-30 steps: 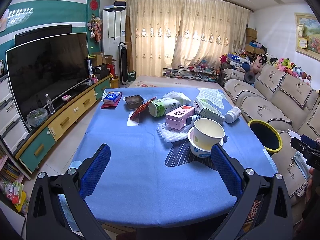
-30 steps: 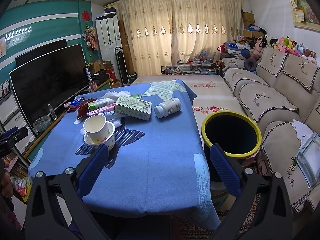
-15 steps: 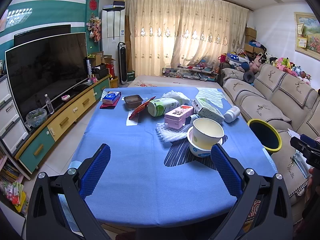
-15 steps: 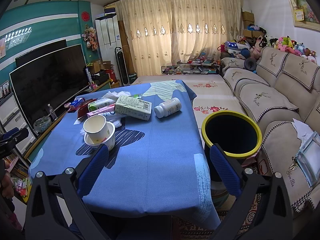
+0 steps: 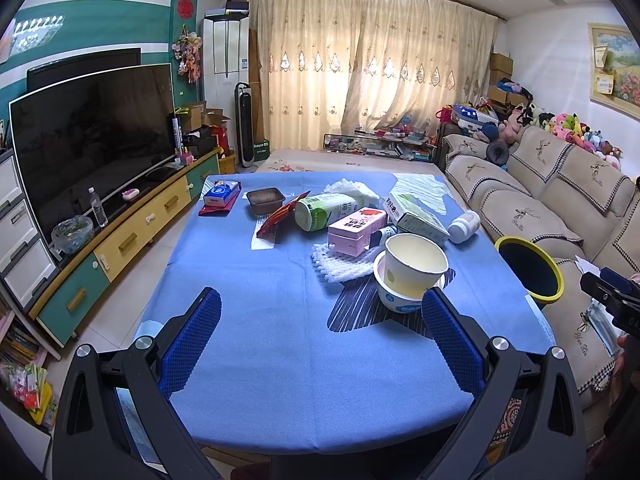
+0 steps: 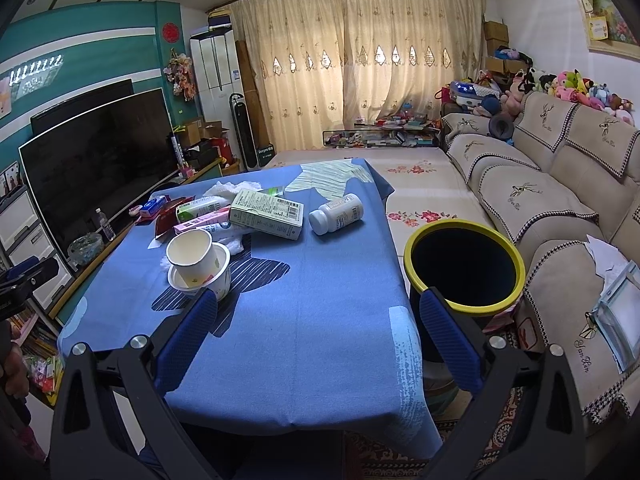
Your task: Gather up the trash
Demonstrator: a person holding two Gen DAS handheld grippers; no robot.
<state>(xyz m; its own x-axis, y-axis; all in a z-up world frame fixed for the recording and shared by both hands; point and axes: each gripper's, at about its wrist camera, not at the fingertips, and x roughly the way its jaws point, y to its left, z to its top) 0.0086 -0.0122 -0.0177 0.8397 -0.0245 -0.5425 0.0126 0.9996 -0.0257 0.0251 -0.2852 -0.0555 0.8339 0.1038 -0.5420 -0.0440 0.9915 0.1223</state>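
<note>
Where trash clusters mid-table, a paper cup (image 6: 189, 254) sits tilted inside a white bowl (image 6: 218, 280), with a green carton (image 6: 267, 215) and white pill bottle (image 6: 336, 213) beyond. Blue cloth covers the table (image 6: 312, 320); a yellow-rimmed bin (image 6: 464, 266) stands beside it, before the sofa (image 6: 560, 184). Left claw (image 5: 320, 336) and right claw (image 6: 318, 334) hover wide, empty.

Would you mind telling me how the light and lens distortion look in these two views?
Left wrist view: the backlit curtains glow bright, the table is evenly lit, straight lines bow and the corners are black. Right wrist view: the same fisheye bend, and the bin interior is pure black.
</note>
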